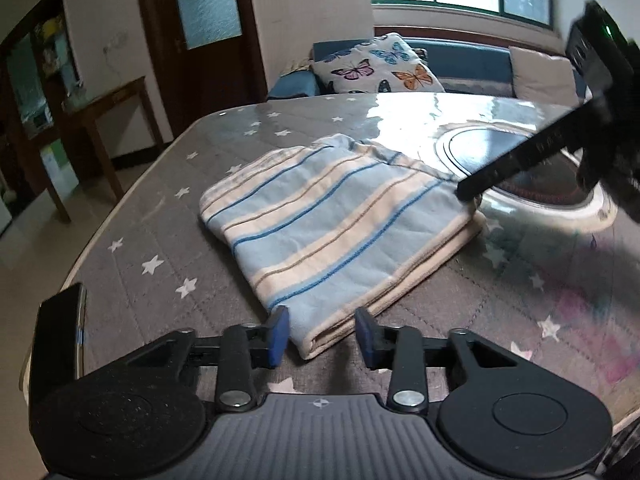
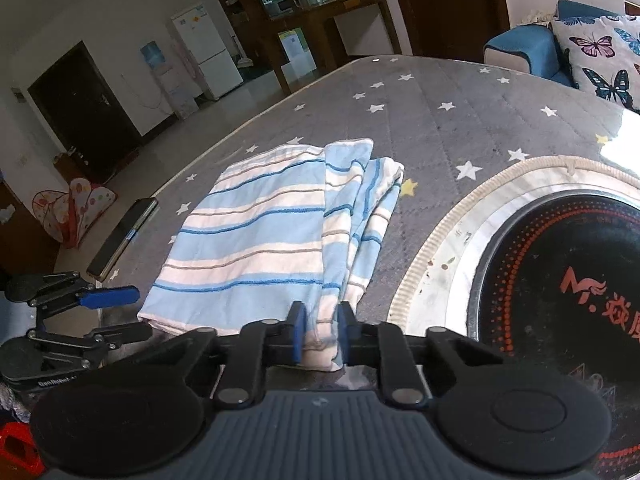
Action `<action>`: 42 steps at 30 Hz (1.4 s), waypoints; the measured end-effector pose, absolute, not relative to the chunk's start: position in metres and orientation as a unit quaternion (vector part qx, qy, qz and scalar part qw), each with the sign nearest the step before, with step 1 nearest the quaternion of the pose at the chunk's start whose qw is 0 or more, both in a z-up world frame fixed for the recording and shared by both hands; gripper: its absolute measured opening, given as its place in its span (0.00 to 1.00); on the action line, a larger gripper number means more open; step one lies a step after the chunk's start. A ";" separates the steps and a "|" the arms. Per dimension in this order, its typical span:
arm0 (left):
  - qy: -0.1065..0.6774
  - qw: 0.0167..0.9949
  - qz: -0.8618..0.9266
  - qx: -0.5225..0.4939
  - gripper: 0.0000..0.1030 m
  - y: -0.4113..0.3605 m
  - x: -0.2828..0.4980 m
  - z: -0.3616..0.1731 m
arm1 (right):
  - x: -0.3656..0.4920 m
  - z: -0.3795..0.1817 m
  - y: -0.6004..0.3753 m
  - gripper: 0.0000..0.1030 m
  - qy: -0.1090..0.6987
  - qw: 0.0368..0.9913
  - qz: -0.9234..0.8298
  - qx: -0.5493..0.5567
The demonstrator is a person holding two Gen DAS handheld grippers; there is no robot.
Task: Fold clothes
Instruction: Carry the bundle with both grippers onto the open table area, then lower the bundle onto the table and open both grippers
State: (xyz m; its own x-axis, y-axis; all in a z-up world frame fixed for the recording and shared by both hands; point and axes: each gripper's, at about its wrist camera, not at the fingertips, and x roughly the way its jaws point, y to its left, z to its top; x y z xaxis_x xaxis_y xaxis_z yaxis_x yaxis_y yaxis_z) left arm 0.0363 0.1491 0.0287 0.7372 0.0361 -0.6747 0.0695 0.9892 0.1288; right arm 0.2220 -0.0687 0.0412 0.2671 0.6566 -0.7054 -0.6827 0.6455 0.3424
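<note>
A folded garment [image 1: 332, 216] with light blue and white stripes lies on the grey star-patterned table [image 1: 152, 216]. In the left wrist view its near corner sits between the blue pads of my left gripper [image 1: 322, 336], which stand open on either side without pressing it. In the right wrist view the garment [image 2: 256, 232] shows a bunched fold along its right side. My right gripper [image 2: 320, 332] is shut on the near corner of that side. The left gripper [image 2: 120, 314] appears at the garment's other near corner. A finger of the right gripper [image 1: 468, 194] reaches the garment's far right corner.
A dark phone [image 2: 124, 236] lies near the table's left edge, beside the left gripper. A round black cooktop [image 2: 560, 300] with a pale ring is set into the table right of the garment. Behind the table are a butterfly cushion [image 1: 376, 66] on a sofa and a wooden side table [image 1: 104, 120].
</note>
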 end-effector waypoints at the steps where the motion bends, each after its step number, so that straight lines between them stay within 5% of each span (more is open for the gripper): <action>1: 0.363 0.928 -0.008 0.078 0.21 0.148 0.037 0.027 | 0.222 0.042 -0.069 0.09 0.435 0.796 0.419 -0.014; 2: 0.362 0.928 -0.008 0.083 0.10 0.148 0.037 0.027 | 0.222 0.043 -0.069 0.08 0.435 0.797 0.420 -0.014; 4: 0.355 0.931 -0.001 0.086 0.05 0.149 0.034 0.029 | 0.222 0.048 -0.070 0.07 0.435 0.795 0.423 -0.003; 16: 0.361 0.929 0.024 0.074 0.03 0.167 0.027 0.030 | 0.207 0.024 -0.073 0.06 0.476 0.763 0.436 0.046; 25: 0.355 0.932 0.014 0.063 0.08 0.179 0.023 0.044 | 0.206 0.050 -0.075 0.14 0.436 0.783 0.443 0.017; 29: 0.338 0.940 0.007 0.036 0.26 0.179 0.031 0.054 | 0.209 0.062 -0.059 0.15 0.406 0.797 0.447 -0.004; 42: 0.374 0.927 0.015 0.010 0.26 0.184 0.074 0.023 | 0.196 0.033 0.006 0.19 0.376 0.798 0.457 -0.112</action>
